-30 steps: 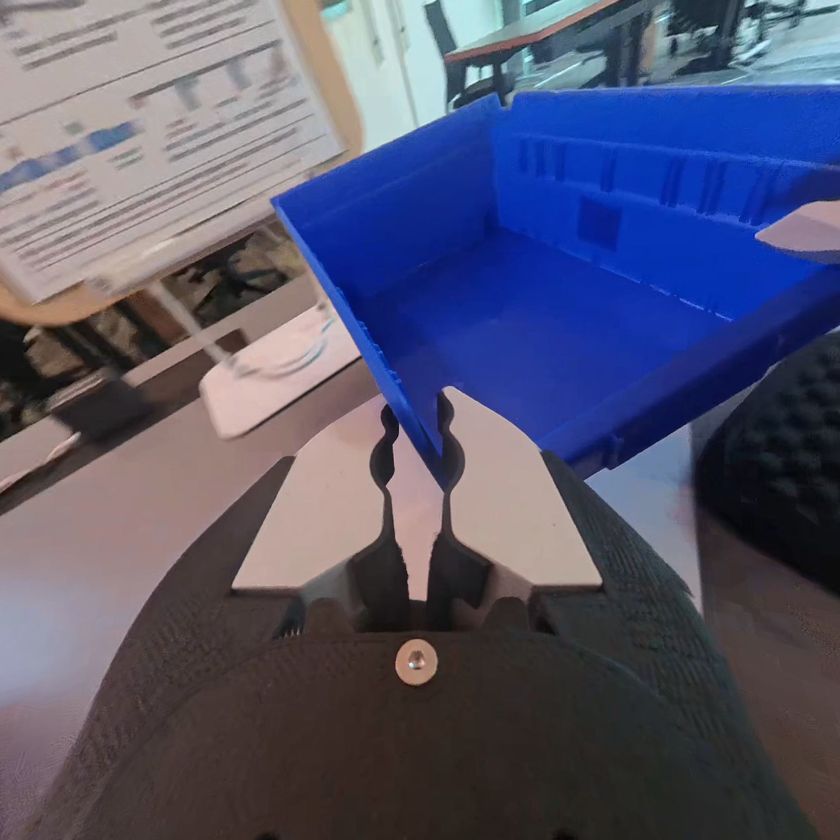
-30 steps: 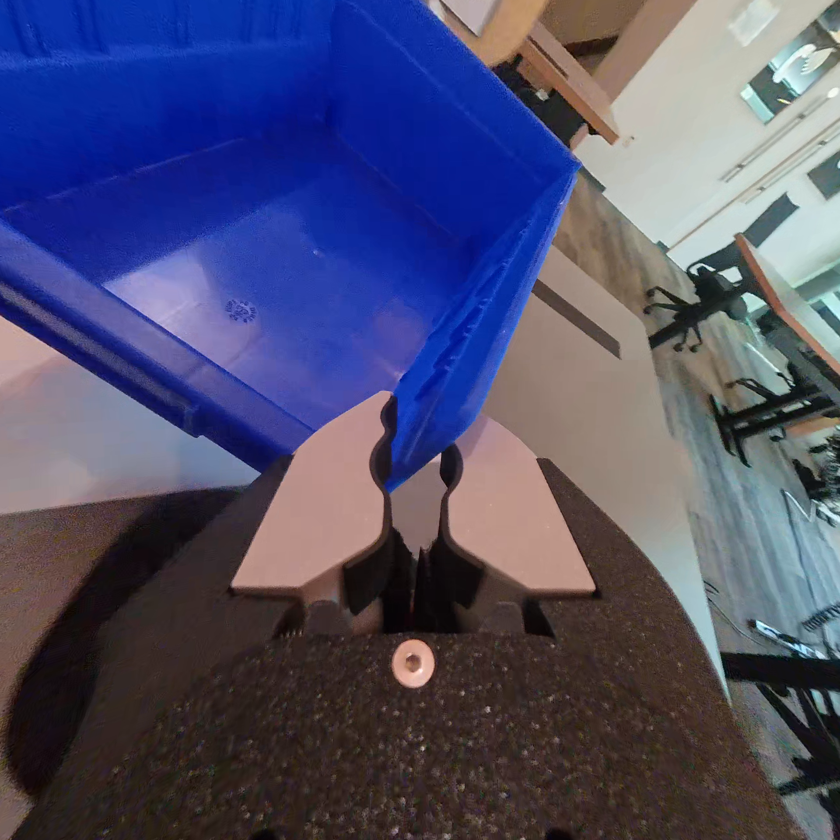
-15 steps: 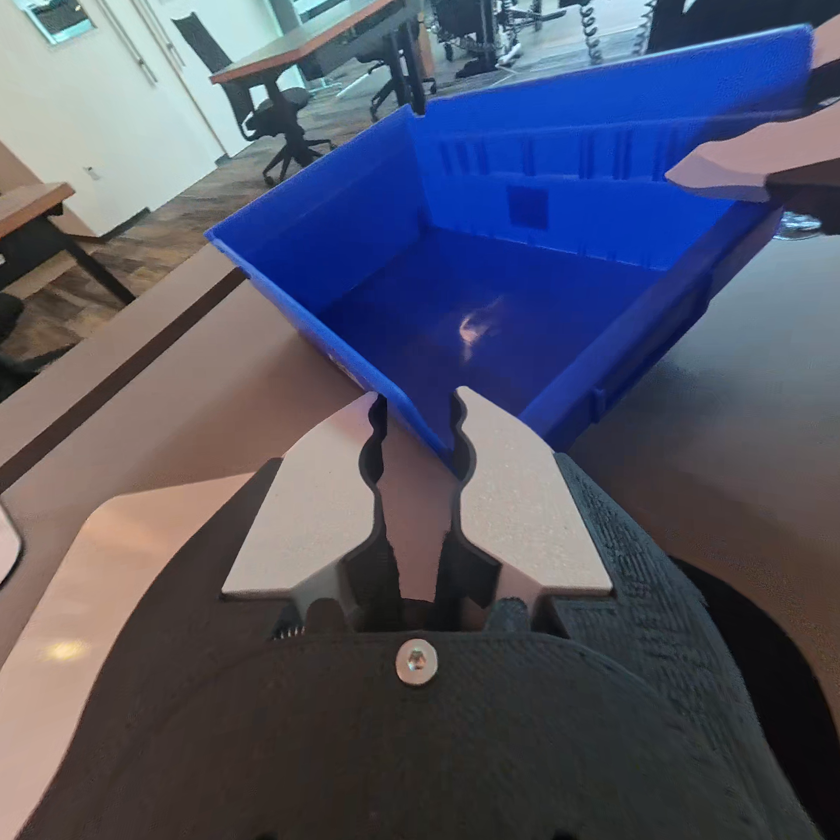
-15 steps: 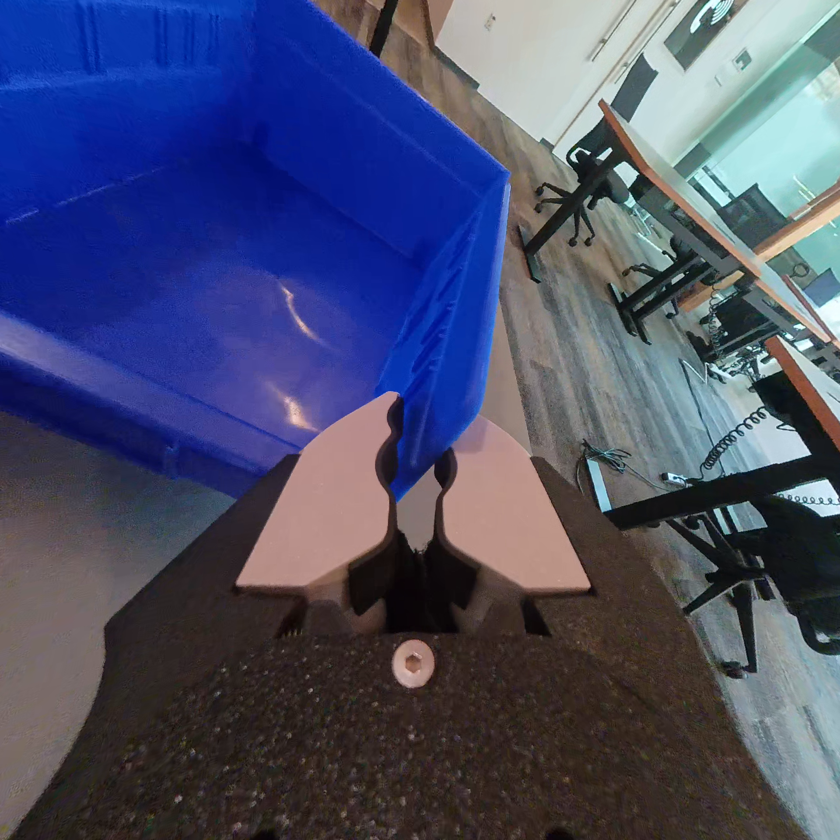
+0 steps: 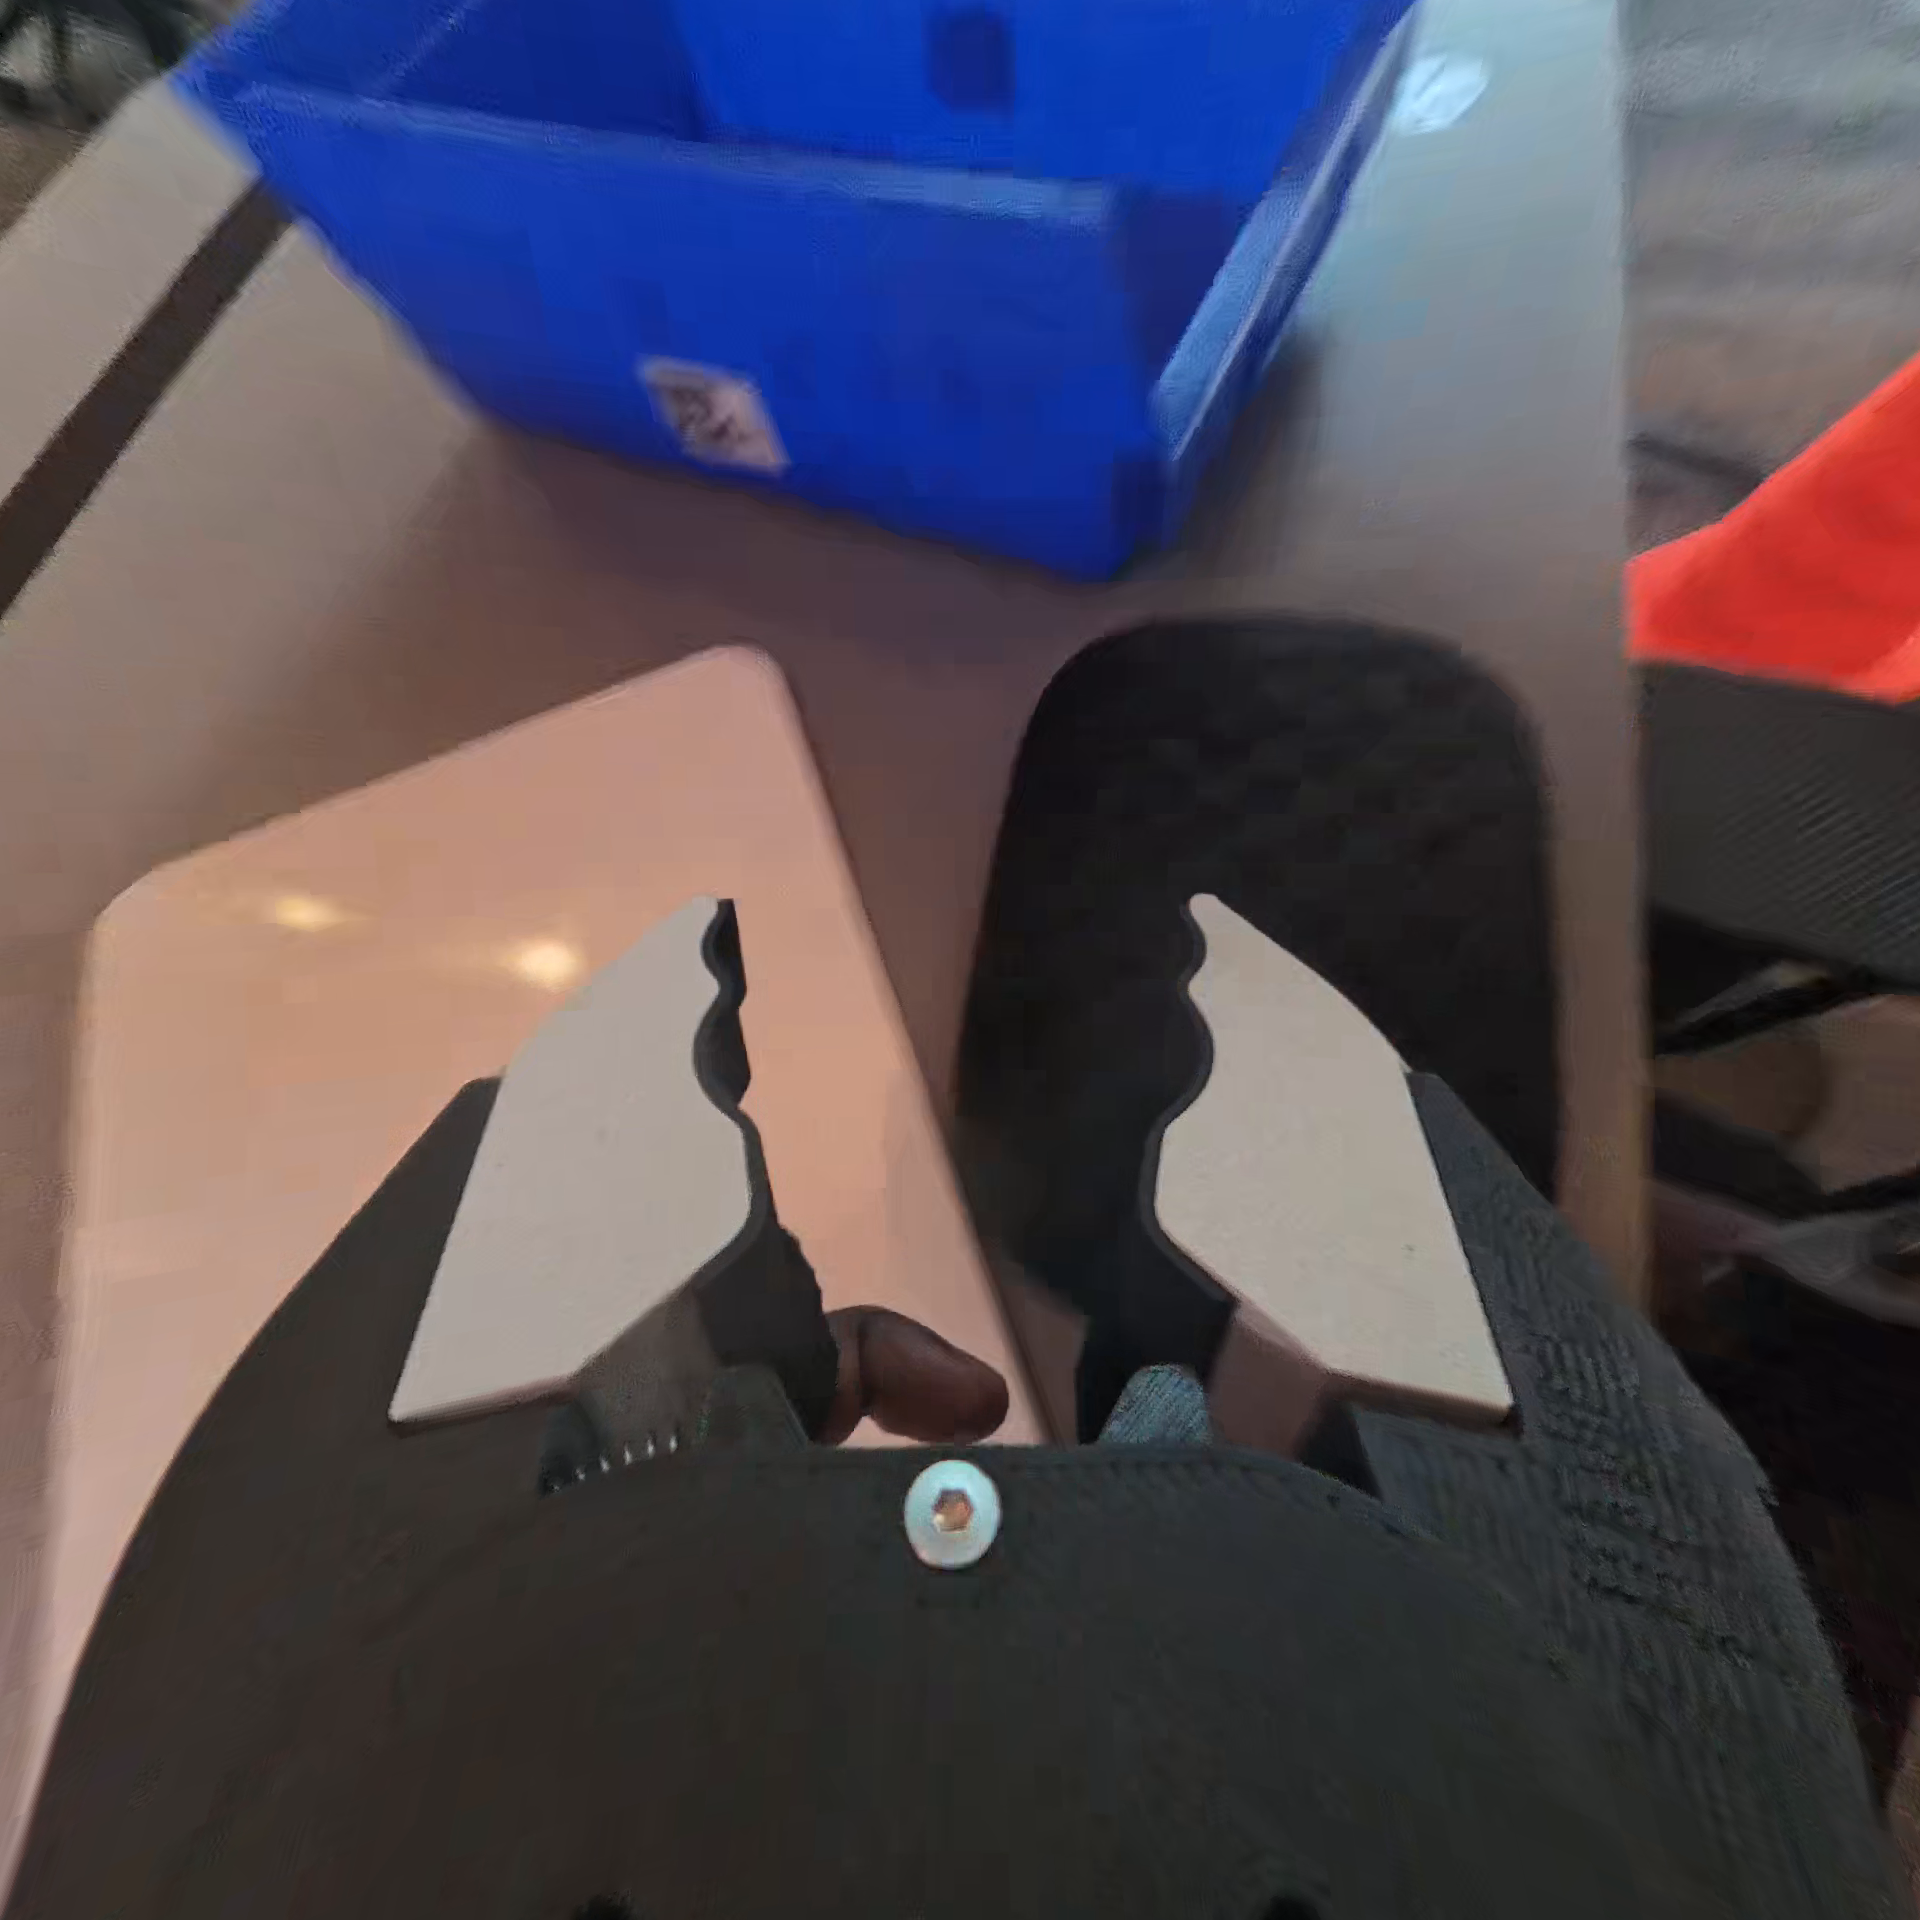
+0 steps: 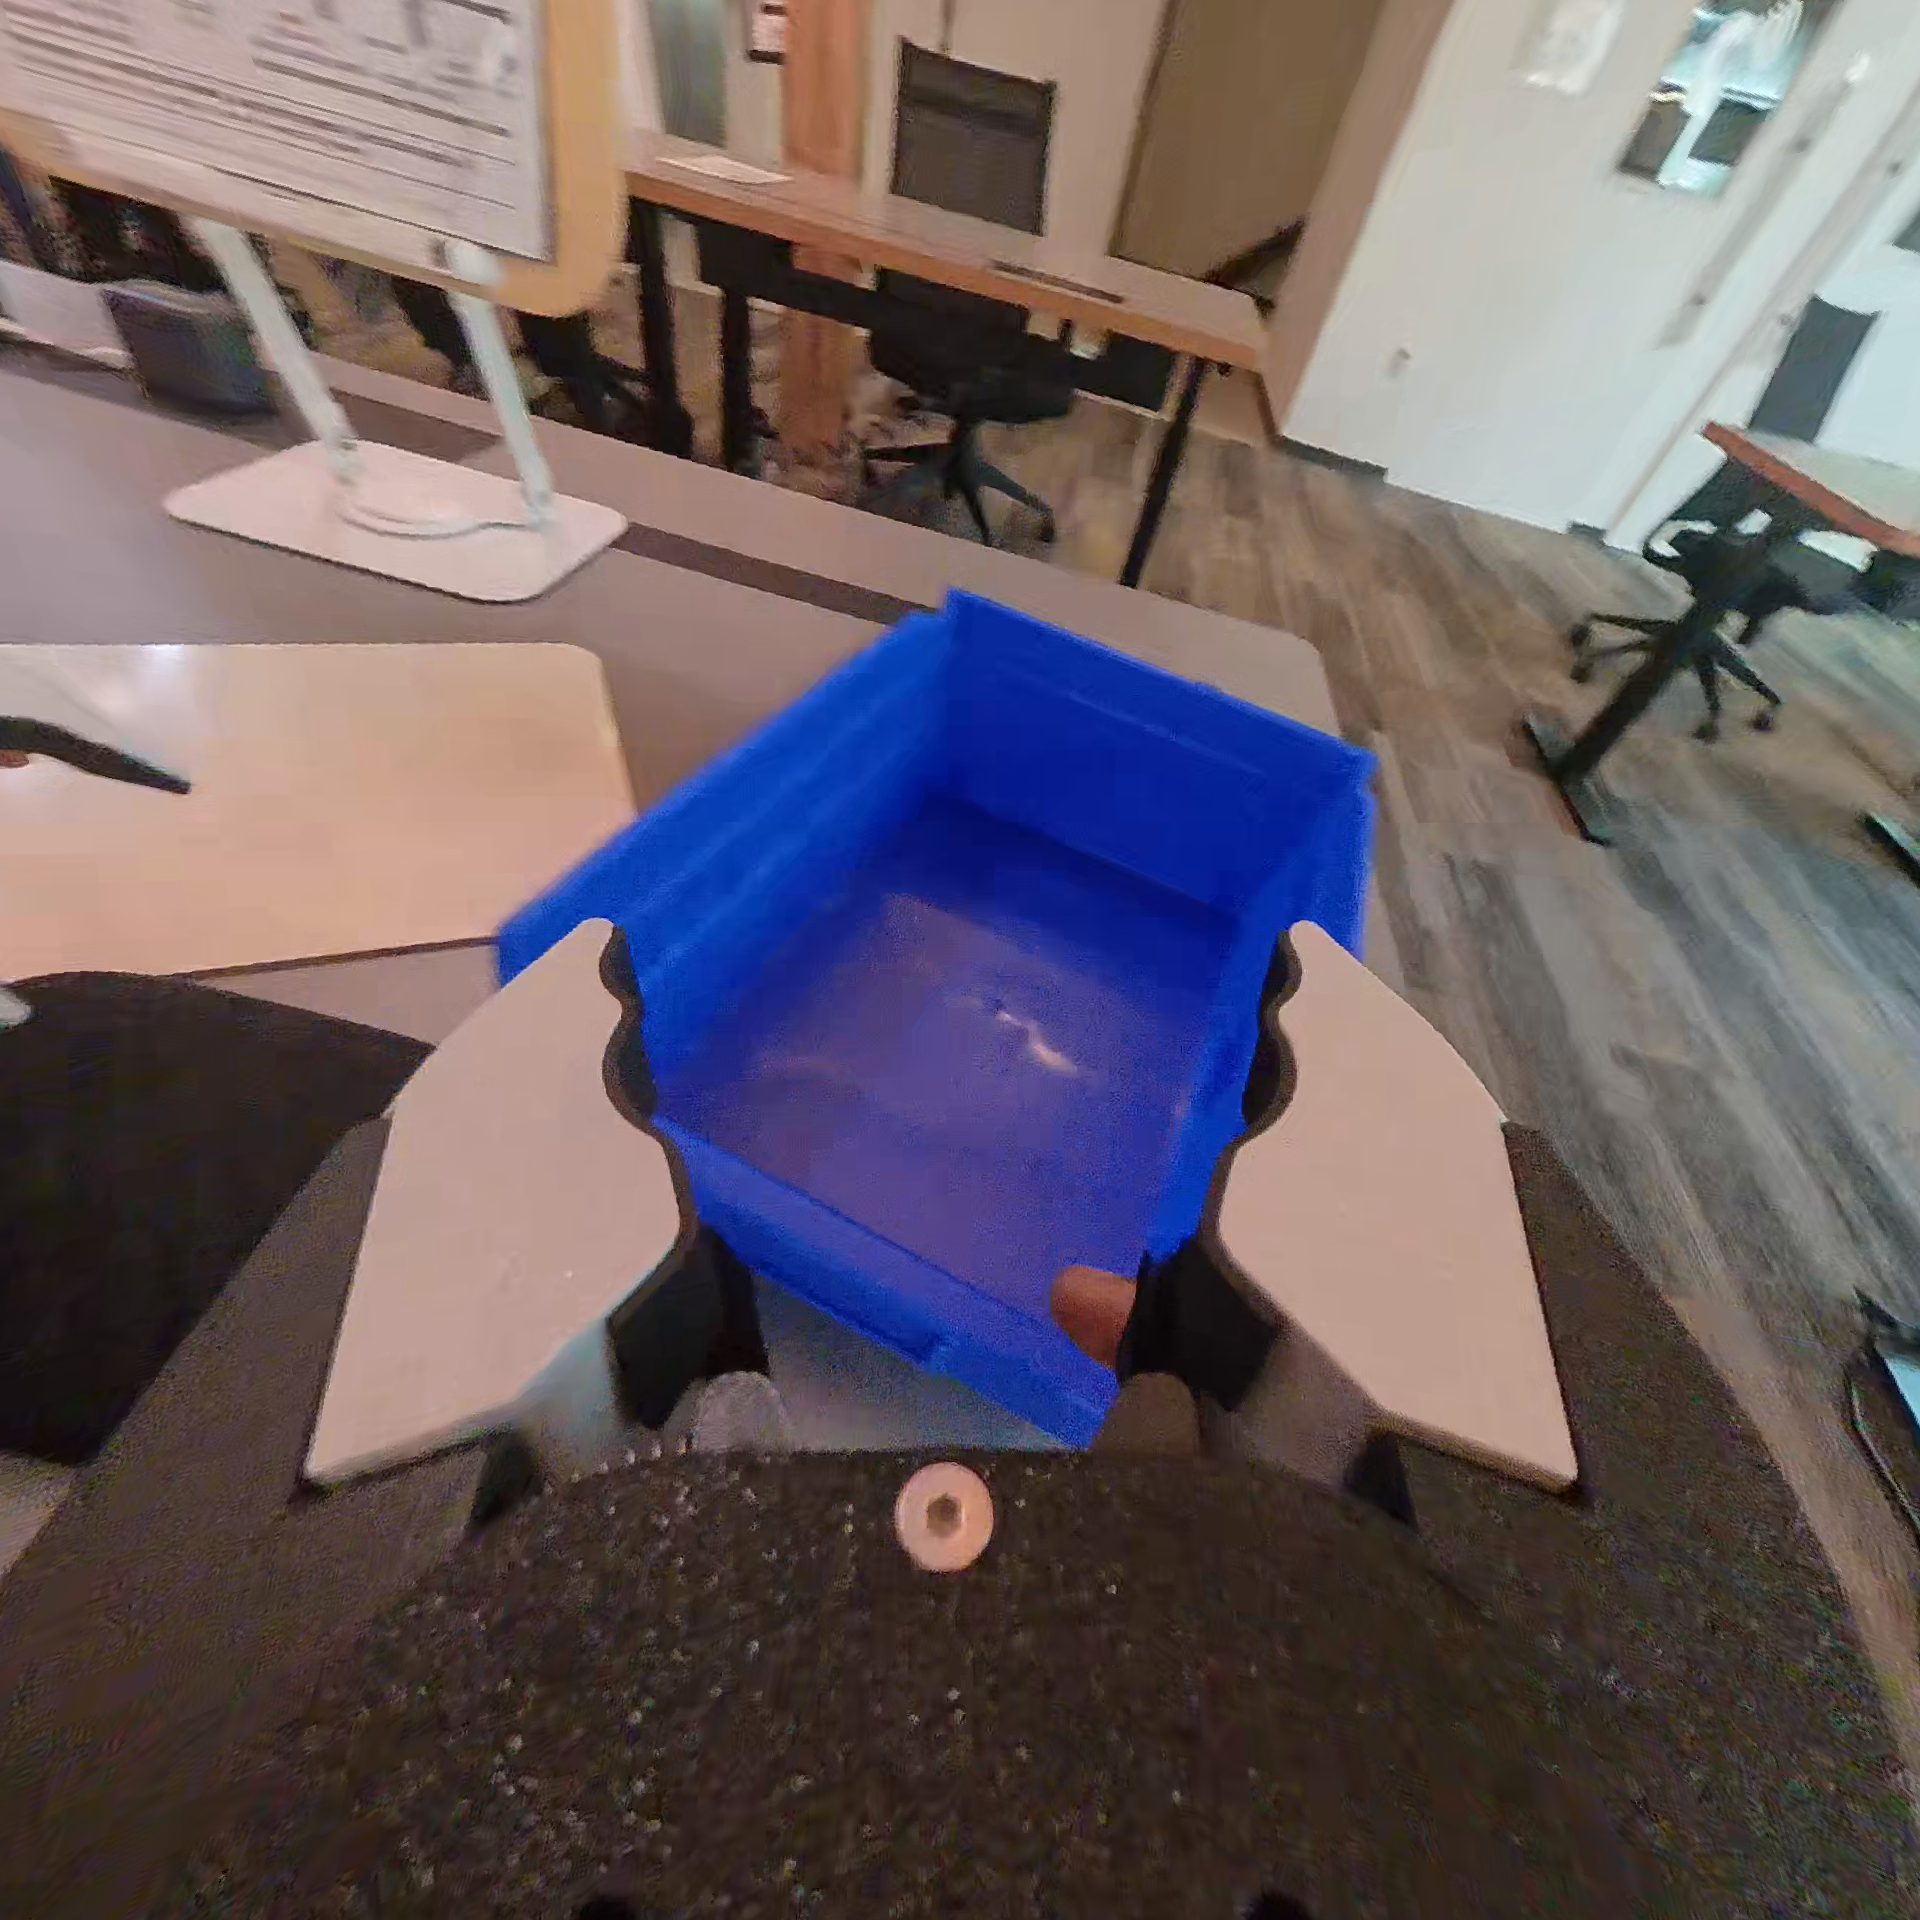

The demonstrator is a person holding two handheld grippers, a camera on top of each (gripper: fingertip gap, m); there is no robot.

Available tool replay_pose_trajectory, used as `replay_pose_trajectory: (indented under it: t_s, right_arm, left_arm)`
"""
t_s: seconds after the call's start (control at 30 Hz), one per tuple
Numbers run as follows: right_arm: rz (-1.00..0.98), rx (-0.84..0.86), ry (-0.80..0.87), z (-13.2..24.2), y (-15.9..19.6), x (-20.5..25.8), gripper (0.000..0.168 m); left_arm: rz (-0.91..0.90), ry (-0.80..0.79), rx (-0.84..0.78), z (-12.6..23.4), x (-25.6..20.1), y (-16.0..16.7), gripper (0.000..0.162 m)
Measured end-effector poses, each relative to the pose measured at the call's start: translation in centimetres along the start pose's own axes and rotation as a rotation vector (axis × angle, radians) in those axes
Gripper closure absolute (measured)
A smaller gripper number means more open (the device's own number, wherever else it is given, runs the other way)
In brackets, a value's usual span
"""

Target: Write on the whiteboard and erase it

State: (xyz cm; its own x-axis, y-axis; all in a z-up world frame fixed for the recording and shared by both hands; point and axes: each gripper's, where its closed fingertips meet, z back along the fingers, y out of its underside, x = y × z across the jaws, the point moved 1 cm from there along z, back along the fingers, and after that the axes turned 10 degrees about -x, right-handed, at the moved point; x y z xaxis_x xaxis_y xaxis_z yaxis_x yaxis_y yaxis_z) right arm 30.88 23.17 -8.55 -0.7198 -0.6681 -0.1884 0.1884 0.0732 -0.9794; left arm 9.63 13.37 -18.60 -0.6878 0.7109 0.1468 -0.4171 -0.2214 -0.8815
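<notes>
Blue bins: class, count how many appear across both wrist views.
1. The blue bin sits empty near the table's far corner, ahead of the right tongs, beside the whiteboard. The left view shows the same bin.

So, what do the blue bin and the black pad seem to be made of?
The blue bin looks like moulded hard plastic, fairly glossy: ribbed walls and light glints on its floor. The black pad looks like soft matte foam or rubber with a bumpy texture; blur leaves this uncertain.

Blue bin blocks the table's far corner (whiteboard bare).
</notes>
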Motion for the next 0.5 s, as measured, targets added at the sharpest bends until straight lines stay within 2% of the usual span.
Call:
replay_pose_trajectory:
  t_s: [0.1, 0.23, 0.33, 0.5]
  right_arm:
    - [0.048, 0.021, -0.237, -3.3, -1.7, 8.5, 0.053]
    - [0.09, 0.173, -0.56, -8.1, 0.4, 18.5, 0.055]
    - [0.166, 0.258, -0.654, -11.1, 2.0, 22.2, 0.051]
    - [0.174, 0.227, -0.772, -14.2, -0.1, 25.7, 0.056]
  left_arm:
    - [-0.033, -0.128, 0.077, 5.0, 2.5, 4.5, 0.084]
    - [0.0, -0.161, 0.214, 8.3, 2.6, 9.6, 0.077]
    - [0.016, -0.113, 0.219, 8.3, 1.7, 10.5, 0.076]
    - [0.101, -0.11, 0.246, 8.9, 2.6, 11.4, 0.073]
